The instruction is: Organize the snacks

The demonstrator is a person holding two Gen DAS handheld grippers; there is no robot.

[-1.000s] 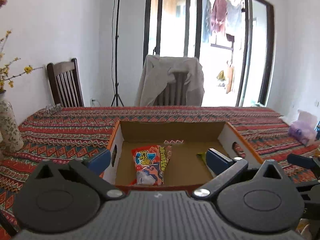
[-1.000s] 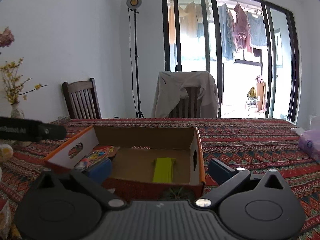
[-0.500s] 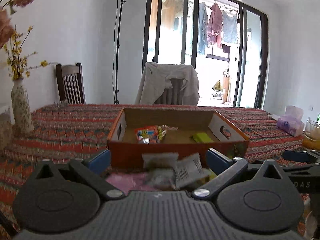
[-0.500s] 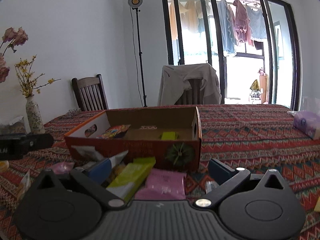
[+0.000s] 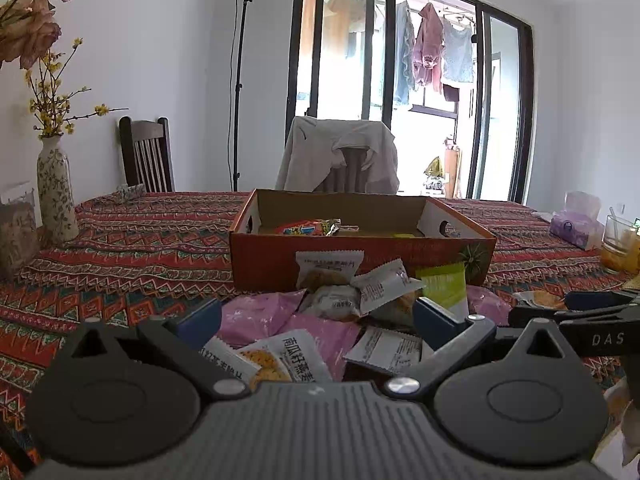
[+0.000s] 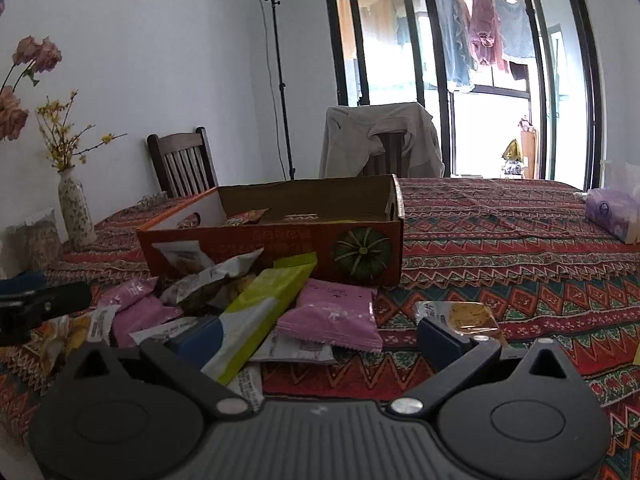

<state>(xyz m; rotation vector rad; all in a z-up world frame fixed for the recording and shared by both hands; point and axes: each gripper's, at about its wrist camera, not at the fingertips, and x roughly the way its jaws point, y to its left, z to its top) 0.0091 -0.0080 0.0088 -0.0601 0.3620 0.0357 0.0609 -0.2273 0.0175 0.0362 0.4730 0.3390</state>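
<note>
An orange cardboard box (image 5: 360, 256) stands mid-table with a red snack packet (image 5: 306, 227) and a yellow-green bar inside. A pile of loose snacks lies in front of it: white packets (image 5: 384, 286), pink packets (image 6: 332, 314), a lime-green bar (image 6: 264, 312). My left gripper (image 5: 316, 316) is open and empty, low over the pile. My right gripper (image 6: 316, 334) is open and empty, with the lime bar and a pink packet between its fingers' span. The box also shows in the right wrist view (image 6: 280, 240).
A patterned cloth (image 6: 500, 248) covers the table. A flower vase (image 5: 56, 192) stands at the left edge. A tissue pack (image 5: 576, 224) and a glass (image 5: 618, 246) stand at the right. Chairs stand behind the table. A lone snack packet (image 6: 460, 316) lies right of the pile.
Both grippers have pulled back from over the box and dropped low toward the table's near side. The snack pile in front of the box has come into view.
</note>
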